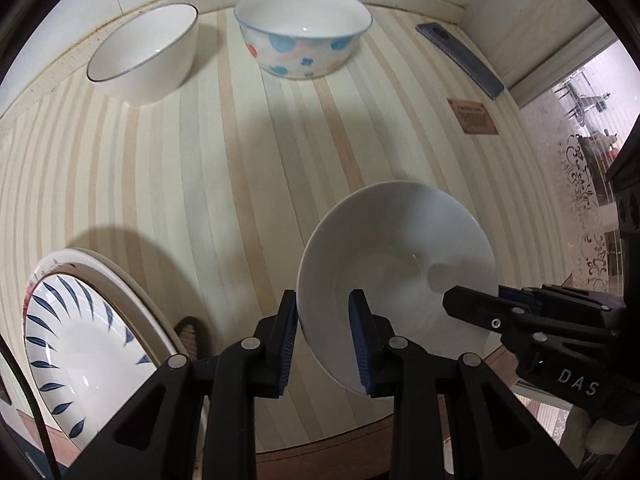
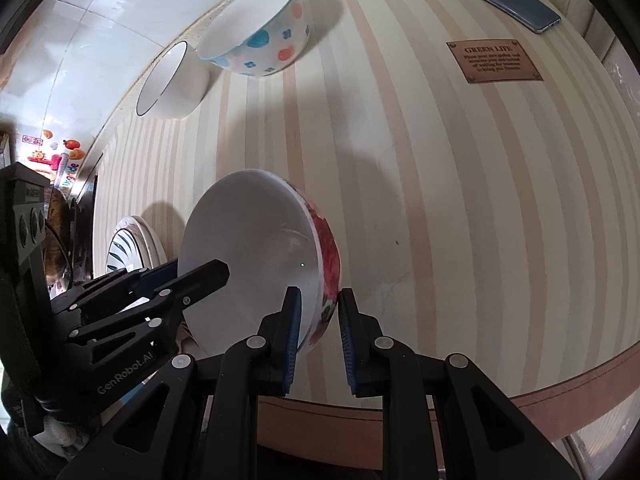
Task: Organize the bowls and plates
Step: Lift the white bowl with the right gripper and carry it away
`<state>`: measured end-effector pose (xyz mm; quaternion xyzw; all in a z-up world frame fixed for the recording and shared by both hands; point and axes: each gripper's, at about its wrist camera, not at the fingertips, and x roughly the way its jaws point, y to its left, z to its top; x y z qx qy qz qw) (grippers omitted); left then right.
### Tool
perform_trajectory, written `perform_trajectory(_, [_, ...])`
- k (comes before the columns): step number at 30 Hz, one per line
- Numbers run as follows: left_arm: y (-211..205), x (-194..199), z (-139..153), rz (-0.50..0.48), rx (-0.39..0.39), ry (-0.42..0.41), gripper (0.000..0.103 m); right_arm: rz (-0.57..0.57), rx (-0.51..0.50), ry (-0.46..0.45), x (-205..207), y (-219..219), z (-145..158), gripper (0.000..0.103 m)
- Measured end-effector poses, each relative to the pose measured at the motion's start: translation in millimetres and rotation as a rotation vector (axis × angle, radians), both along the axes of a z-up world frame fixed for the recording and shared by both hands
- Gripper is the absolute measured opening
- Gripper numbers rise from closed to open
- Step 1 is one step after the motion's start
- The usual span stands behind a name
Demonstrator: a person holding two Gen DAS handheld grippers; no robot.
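A white bowl with red flowers on its outside is held tilted over the striped table near its front edge. My left gripper is shut on the bowl's left rim, one finger inside and one outside. My right gripper is shut on the opposite rim. Each shows in the other's view: the right gripper and the left gripper. A dotted bowl and a white bowl with a dark rim stand at the back. Stacked plates with blue leaf marks lie at the front left.
A blue phone lies at the back right by the wall. A brown plaque is fixed to the tabletop. The table's rounded front edge runs just under the grippers. A tiled wall stands behind the bowls.
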<state>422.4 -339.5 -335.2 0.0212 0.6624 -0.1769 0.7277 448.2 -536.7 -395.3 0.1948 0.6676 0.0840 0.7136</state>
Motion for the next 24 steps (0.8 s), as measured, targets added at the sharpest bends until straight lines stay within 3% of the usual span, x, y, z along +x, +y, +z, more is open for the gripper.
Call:
perform_trajectory(6, [-3.3, -0.2, -4.6, 0.004, 0.008, 0.015, 0.023, 0.015, 0.014, 0.028, 4.5, -1.5, -3.9, 0.022])
perform_trajectory(9, [4.1, 2.4, 9.4, 0.036, -0.014, 0.001, 0.024, -0.004, 0.029, 0.057, 8.6, -10.2, -0.3, 0.023])
perform_trajectory(11, [16.3, 7.0, 25.8, 0.067, -0.029, -0.027, 0.024, -0.035, 0.036, 0.055, 13.6, -23.5, 11.7, 0.038])
perform_trajectory(14, [40.4, 23.1, 49.0, 0.142, -0.060, -0.068, 0.024, -0.084, 0.077, -0.009, 31.4, -37.2, 42.1, 0.041])
perform_trajectory(17, [70.6, 51.2, 62.6, 0.235, -0.075, -0.105, 0.027, -0.079, 0.152, -0.083, 65.6, -29.5, 70.7, 0.044])
perform_trajectory(20, [100.5, 85.3, 62.3, 0.320, -0.066, -0.118, 0.027, -0.005, 0.189, -0.128, 109.3, 3.7, 86.6, 0.044])
perform_trajectory(24, [138.2, 134.1, 50.6, 0.417, -0.059, -0.111, 0.027, 0.101, 0.193, -0.161, 182.8, 63.1, 85.4, 0.044])
